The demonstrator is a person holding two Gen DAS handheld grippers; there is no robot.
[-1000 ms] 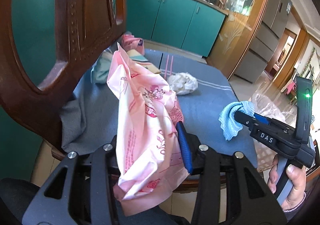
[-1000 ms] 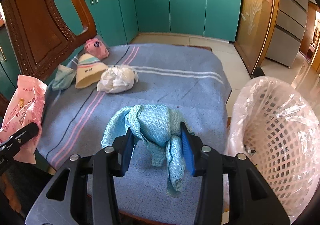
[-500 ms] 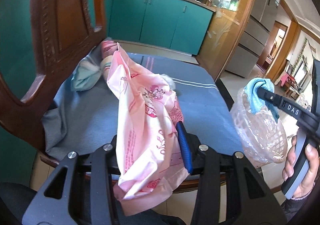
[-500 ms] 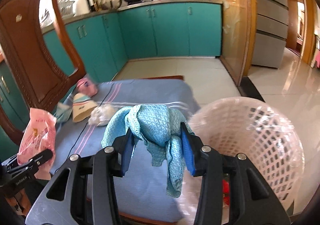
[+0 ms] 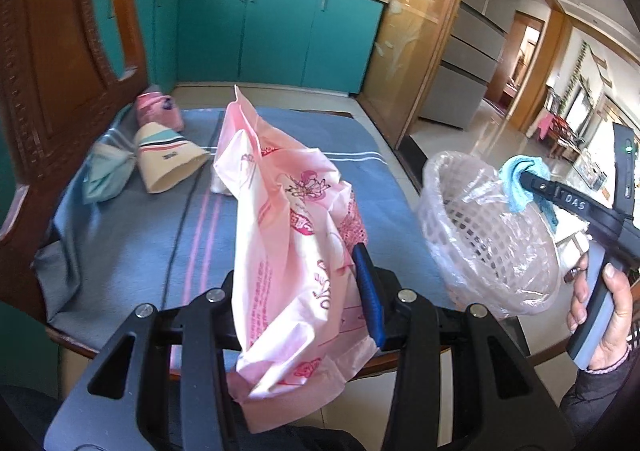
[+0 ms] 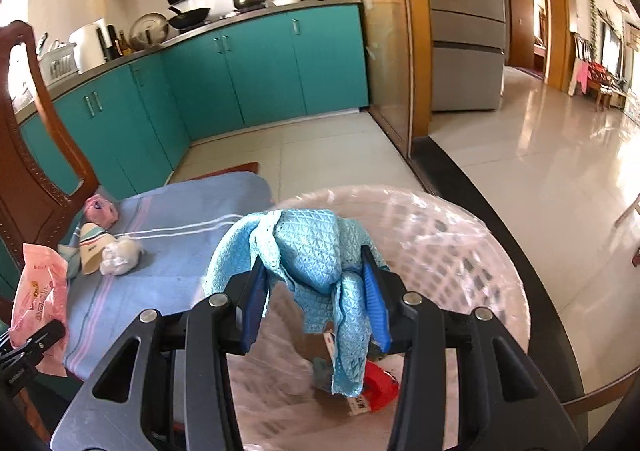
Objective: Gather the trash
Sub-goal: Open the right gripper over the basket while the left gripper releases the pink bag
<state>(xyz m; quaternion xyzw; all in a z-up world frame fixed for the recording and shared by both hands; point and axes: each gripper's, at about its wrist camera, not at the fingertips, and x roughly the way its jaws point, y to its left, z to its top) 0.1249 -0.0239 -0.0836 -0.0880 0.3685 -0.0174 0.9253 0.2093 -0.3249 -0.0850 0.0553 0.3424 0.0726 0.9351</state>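
My left gripper (image 5: 300,291) is shut on a crumpled pink plastic bag (image 5: 288,235) and holds it above the near edge of the table; the bag also shows in the right wrist view (image 6: 38,291). My right gripper (image 6: 316,291) is shut on a light blue cloth (image 6: 316,251) and holds it over the open mouth of a pale mesh trash basket (image 6: 480,263) lined with clear plastic. In the left wrist view the basket (image 5: 480,235) stands off the table's right edge, with the cloth (image 5: 520,175) above its rim. Red and other trash (image 6: 380,387) lies inside the basket.
The table has a blue striped cloth (image 5: 280,139). On it lie a cream paper cup (image 5: 168,163), a pink packet (image 5: 156,111), a teal wrapper (image 5: 104,175) and a white crumpled wad (image 6: 120,255). A carved wooden chair back (image 5: 48,71) stands at the left.
My right gripper carried the blue cloth from above the table rightward to over the basket mouth. My left gripper kept hold of the pink bag and turned slightly toward the basket.
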